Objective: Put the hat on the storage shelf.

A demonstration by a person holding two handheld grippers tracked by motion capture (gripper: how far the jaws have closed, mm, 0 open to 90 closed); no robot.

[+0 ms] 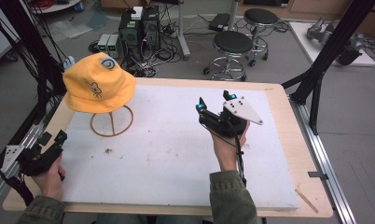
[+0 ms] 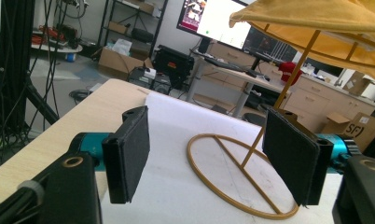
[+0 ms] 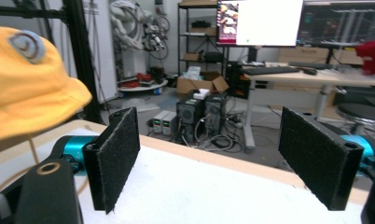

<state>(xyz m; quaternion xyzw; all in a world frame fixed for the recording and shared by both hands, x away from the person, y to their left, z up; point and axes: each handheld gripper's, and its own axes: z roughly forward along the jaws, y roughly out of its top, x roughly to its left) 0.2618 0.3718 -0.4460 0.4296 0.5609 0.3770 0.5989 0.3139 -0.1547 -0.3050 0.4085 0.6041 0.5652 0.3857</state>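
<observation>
Hat (image 1: 98,83) on wire stand (image 1: 112,122): both grippers' jaws wide open, empty; may topple stand if brim snagged sideways.

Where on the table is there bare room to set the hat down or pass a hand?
The white mat lies bare between the wire stand and the right gripper, and along its near edge between both hands. The back left corner is crowded by the yellow hat on its stand; the left gripper sits at the near left edge.

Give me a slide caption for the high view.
Yellow bucket hat on a wire stand, both open tools, left and right, empty over the white table mat.
</observation>
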